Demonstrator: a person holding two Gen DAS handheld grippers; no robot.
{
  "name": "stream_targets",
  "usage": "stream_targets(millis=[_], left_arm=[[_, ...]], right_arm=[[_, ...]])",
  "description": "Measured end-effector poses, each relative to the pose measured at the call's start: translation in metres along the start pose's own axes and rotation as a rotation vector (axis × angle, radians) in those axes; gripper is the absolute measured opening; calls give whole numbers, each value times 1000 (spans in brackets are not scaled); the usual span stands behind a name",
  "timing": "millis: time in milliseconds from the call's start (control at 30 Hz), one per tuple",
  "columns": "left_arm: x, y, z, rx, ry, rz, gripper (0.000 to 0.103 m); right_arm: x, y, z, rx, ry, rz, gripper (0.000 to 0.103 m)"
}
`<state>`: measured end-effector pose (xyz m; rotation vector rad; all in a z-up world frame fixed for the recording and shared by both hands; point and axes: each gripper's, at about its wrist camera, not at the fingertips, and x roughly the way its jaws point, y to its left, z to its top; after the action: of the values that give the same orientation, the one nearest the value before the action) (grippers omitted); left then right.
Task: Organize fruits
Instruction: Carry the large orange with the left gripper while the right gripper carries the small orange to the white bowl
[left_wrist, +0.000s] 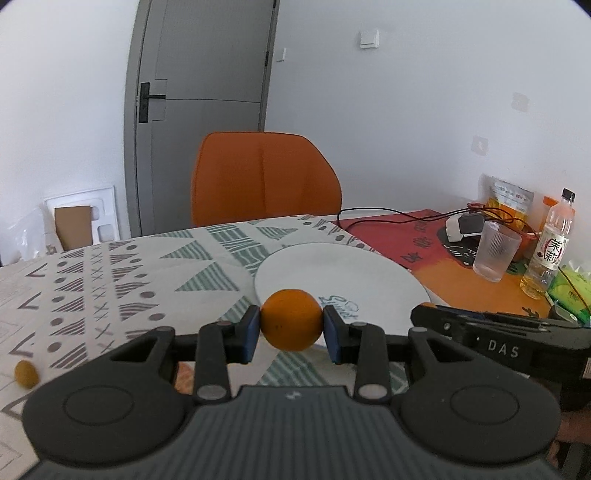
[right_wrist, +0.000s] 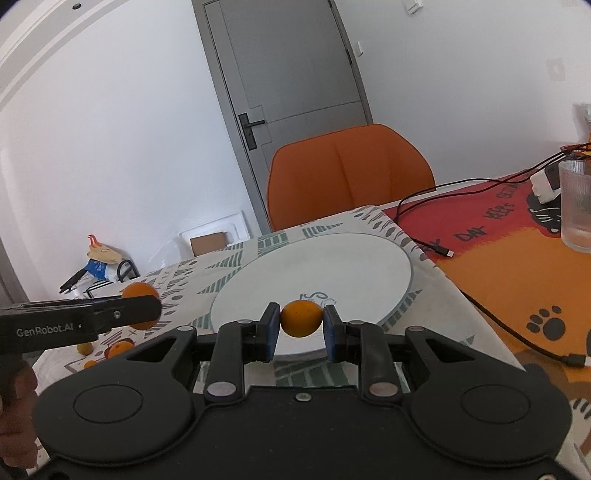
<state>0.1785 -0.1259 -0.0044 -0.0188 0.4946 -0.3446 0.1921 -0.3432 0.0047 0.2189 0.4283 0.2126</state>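
The large orange (left_wrist: 291, 319) is covering part of the blue lettering on the white plate (left_wrist: 343, 273), so the word is not reading whole. In the right wrist view the small orange (right_wrist: 301, 318) is hiding the middle of that same lettering. The left gripper's (right_wrist: 142, 312) finger is cutting across its fruit there, leaving only the top and bottom showing. Below it, a few small fruits (right_wrist: 119, 349) are sitting half hidden behind the right gripper's body, too blurred to name. The glass (right_wrist: 576, 206) is running off the right edge. The bottle's (left_wrist: 550, 245) label is too small to read clearly.
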Motion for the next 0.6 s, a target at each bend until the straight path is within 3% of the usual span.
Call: stream_targets(millis=[600], left_arm=[[61,-20,6,32,64,-40,35]], right_arm=[[20,-20,-4,44,19,14,24]])
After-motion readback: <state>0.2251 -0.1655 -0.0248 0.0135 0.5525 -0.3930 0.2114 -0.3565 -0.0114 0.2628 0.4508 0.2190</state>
